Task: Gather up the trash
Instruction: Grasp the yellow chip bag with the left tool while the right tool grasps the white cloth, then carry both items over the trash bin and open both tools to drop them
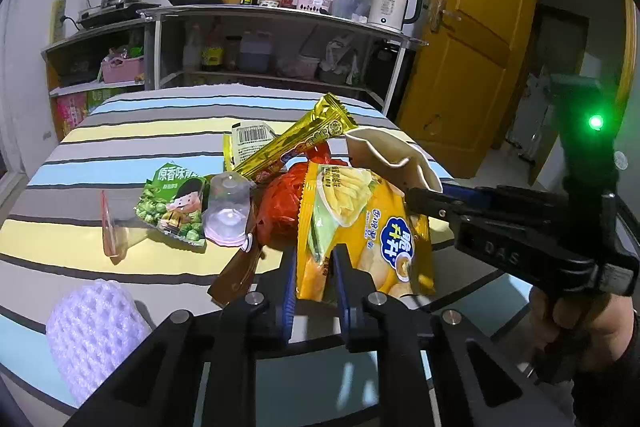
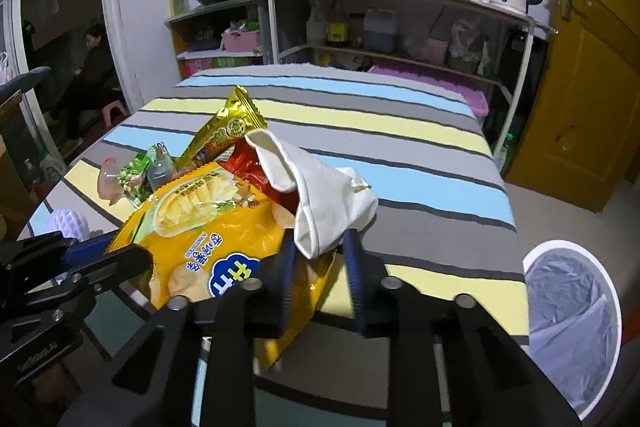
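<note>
You hold two grippers over a striped table [image 1: 132, 131] where snack litter lies in one loose heap near the front edge. Your left gripper [image 1: 314, 267] has its two blue-padded jaws narrowed onto the bottom edge of a yellow chip bag [image 1: 360, 227], which stands between them and lifts off the cloth; the pads appear to press its foil, so it seems pinched, probably to keep the bag steady. Your right gripper [image 2: 320, 259] is also mostly closed, with the lower corner of a white cloth pouch [image 2: 320, 195] hanging between its jaws and the chip bag's corner beside them; I cannot tell for certain whether the pads bite the pouch. The pouch's mouth gapes toward the heap, likely so wrappers can go in. Behind lie a gold wrapper [image 1: 304, 143], a red wrapper [image 1: 280, 203], a green pea packet [image 1: 172, 203] and a clear cup [image 1: 228, 211], touching or overlapping. A lined white bin [image 2: 572, 327] waits beside the table on your right.
</note>
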A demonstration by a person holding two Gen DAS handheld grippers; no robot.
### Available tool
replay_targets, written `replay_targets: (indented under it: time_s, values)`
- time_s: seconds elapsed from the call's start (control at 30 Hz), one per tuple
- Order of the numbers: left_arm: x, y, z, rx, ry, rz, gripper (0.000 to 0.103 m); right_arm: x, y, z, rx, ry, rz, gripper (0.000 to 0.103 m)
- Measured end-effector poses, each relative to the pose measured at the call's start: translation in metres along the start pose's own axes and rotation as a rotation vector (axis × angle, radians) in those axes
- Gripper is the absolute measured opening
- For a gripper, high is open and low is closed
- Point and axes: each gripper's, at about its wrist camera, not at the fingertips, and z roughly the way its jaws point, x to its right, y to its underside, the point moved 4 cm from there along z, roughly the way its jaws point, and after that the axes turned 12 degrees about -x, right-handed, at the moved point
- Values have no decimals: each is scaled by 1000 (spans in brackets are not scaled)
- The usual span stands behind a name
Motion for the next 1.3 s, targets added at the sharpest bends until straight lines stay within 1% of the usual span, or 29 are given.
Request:
replay_targets:
  time_s: [0.07, 0.17, 0.27, 0.37, 0.4, 0.43, 0.47, 0.5, 0.6, 0.67, 0.73, 0.77, 0.8, 0.87, 0.93, 0.97, 1.0, 1.3]
  values:
    - [0, 0, 0, 1, 0, 2, 15, 3, -2, 1, -2, 1, 8, 8]
    - [0, 1, 0, 3, 4, 1, 13, 7, -4, 0, 6, -2, 23, 5]
    - [-2, 1, -1, 4, 10, 1, 12, 10, -6, -2, 12, -1, 28, 5]
    - [-1, 0, -1, 2, 13, 2, 12, 7, -10, -1, 5, -20, -1, 6]
    - [-1, 0, -1, 2, 13, 4, 12, 7, -11, -1, 5, -19, -9, 11]
    - [-1, 0, -2, 2, 13, 5, 12, 6, -12, -1, 11, -11, -9, 18]
    - [1, -1, -2, 3, 14, 6, 12, 6, -13, -2, 20, -5, -14, 43]
    - [1, -1, -3, 5, 15, 8, 12, 4, -14, -2, 28, -2, -24, 60]
    - [3, -3, -4, 8, 17, 11, 12, 0, -18, -4, 51, 21, -52, 60]
    - [3, -2, -4, 10, 19, 12, 12, 1, -21, -3, 49, 29, -57, 60]
    - [3, -2, -4, 9, 20, 11, 12, 2, -25, 1, 32, 35, -50, 58]
    - [2, -1, -4, 8, 22, 9, 12, 3, -26, 4, 21, 38, -51, 52]
    - [2, -1, -4, 7, 22, 9, 12, 3, -27, 6, 13, 42, -55, 42]
    - [2, -1, -3, 4, 23, 8, 12, 4, -27, 10, -4, 54, -57, 29]
    - [2, 0, -2, 2, 25, 6, 12, 7, -28, 11, -5, 51, -43, 27]
    - [2, 0, -2, 2, 26, 5, 12, 9, -28, 11, -3, 52, -36, 23]
    - [3, 0, -2, 3, 27, 6, 11, 10, -27, 9, 3, 60, -32, 13]
    - [7, -3, -15, 36, 39, 11, 5, 23, -21, -14, 46, 30, 25, 12]
